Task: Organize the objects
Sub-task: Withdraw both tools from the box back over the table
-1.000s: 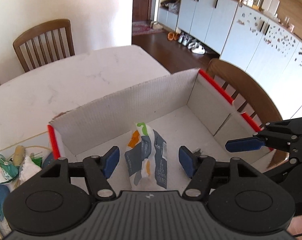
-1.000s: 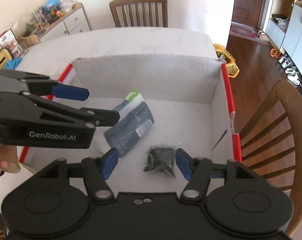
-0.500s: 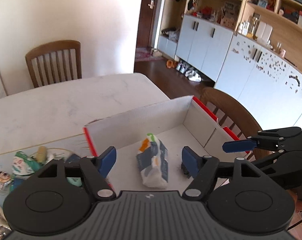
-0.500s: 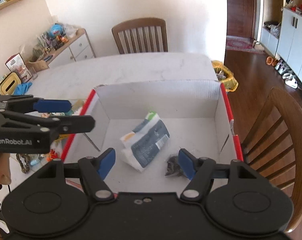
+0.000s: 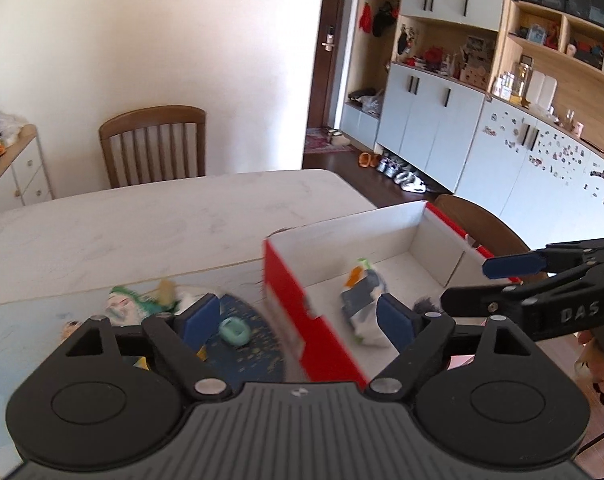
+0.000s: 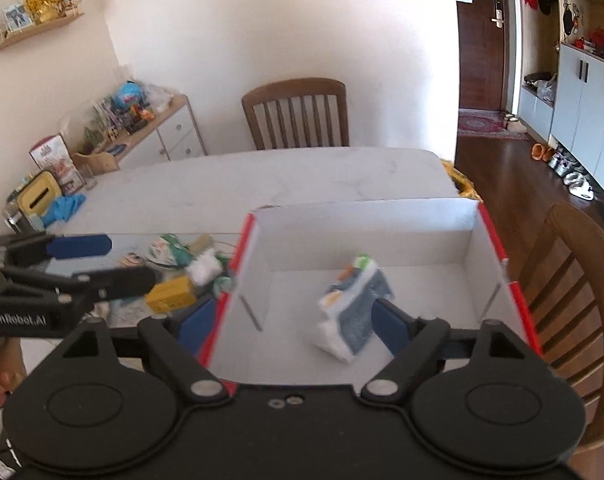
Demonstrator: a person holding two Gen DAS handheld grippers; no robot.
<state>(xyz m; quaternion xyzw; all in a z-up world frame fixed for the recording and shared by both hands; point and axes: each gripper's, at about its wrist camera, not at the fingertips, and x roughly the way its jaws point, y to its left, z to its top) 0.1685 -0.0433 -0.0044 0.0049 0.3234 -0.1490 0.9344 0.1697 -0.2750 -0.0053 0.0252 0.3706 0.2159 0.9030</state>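
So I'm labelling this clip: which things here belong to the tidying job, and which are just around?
Job:
- red-and-white box
- blue-and-white packet inside it
- small dark item inside it
- clutter pile beside the box
- left gripper, right gripper, both open and empty

Lying about:
- chairs
- sideboard
- wall cupboards

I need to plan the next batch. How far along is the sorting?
Done: a blue-and-white soft packet and a small dark bundle lie in the red-edged cardboard box. In hand: nothing; the left gripper and right gripper are open, having just widened. Left: the toys and yellow box beside it.
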